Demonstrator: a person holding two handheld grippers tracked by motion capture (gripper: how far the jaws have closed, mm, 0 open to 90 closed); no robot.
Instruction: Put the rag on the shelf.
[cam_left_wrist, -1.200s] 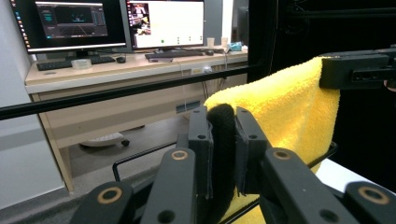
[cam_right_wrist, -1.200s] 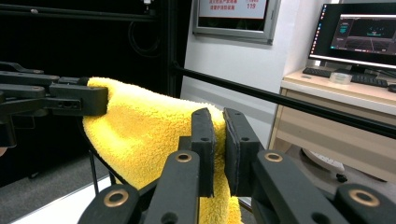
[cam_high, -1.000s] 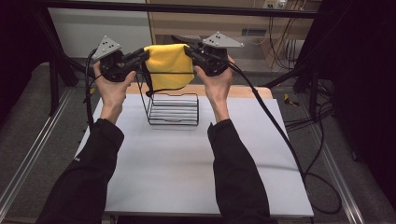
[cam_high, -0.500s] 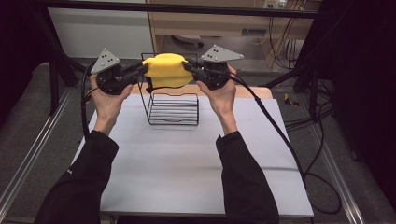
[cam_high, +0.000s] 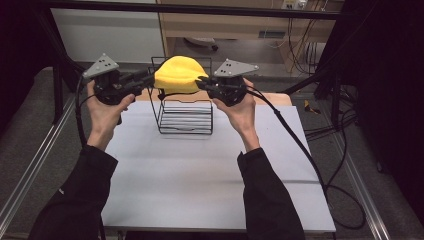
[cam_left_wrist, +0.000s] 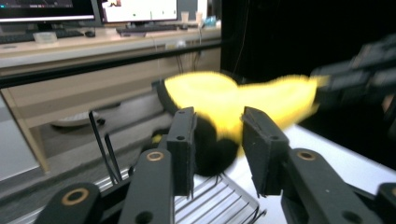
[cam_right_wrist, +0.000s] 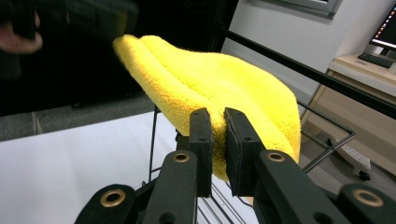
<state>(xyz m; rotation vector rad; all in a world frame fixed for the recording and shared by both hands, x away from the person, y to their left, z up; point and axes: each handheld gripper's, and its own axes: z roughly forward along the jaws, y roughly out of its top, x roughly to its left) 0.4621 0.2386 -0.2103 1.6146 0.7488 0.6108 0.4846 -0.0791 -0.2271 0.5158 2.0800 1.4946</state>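
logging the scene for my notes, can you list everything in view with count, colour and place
cloth: one, yellow, draped over the top of the rack, between the two grippers
wire rack: one, black, standing at the far middle of the table
table: one, white top, in front of the person
desk with monitors: one, light wood, in the background of the left gripper view
left gripper: one, black, at the cloth's left end, jaws just opened, pads apart from the cloth
right gripper: one, black, shut on the cloth's right edge
hands and sleeves: two, dark sleeves, coming in from the bottom

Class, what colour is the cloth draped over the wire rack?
Bright yellow; the cloth shows best in the right gripper view.
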